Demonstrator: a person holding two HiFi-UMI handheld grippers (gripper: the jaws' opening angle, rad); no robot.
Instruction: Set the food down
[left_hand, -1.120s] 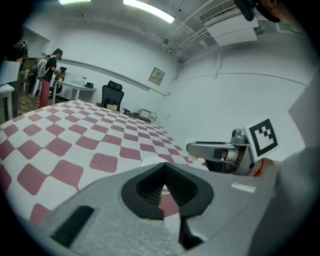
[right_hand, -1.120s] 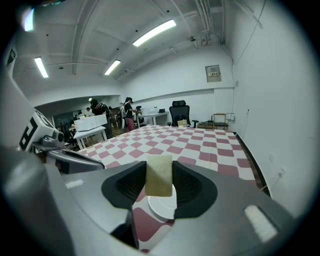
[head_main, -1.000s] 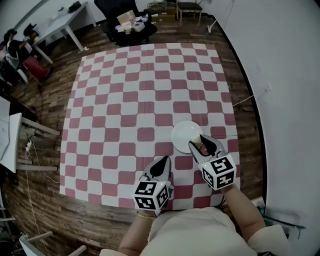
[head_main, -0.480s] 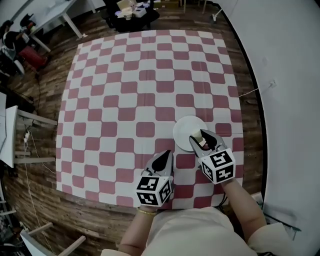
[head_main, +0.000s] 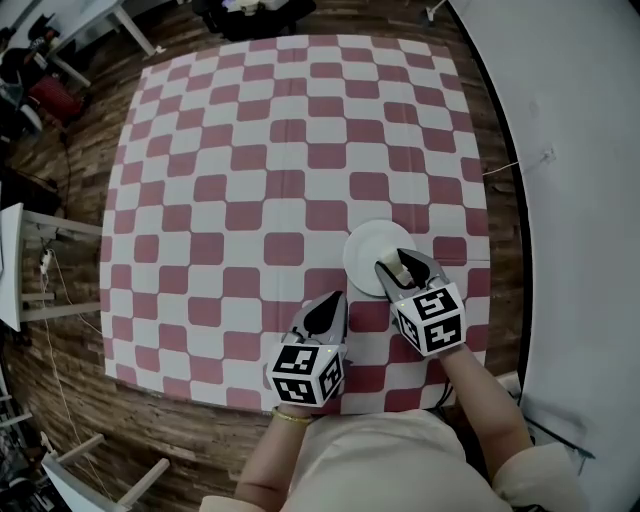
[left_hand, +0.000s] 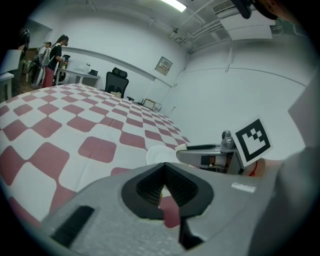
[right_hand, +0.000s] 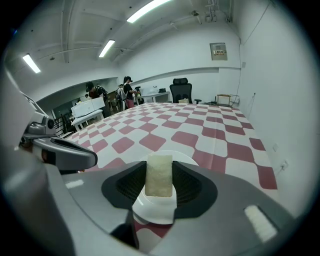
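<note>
A pale, cream-coloured block of food is clamped between the jaws of my right gripper, held just above a round white plate. In the head view the right gripper hangs over the near edge of the plate, with the food showing between its jaws. My left gripper sits to the left of the plate, over the checkered cloth, its jaws closed together with nothing in them. In the left gripper view that gripper is shut, and the plate lies ahead on the right.
A red-and-white checkered cloth covers the floor area. A white wall runs along the right. Wooden flooring and white table legs lie to the left. Far back stand desks, an office chair and people.
The right gripper with the food has shifted a little up and over the plate's near edge. The head camera has tilted, so the cloth sits higher in view. The left gripper has barely moved.
</note>
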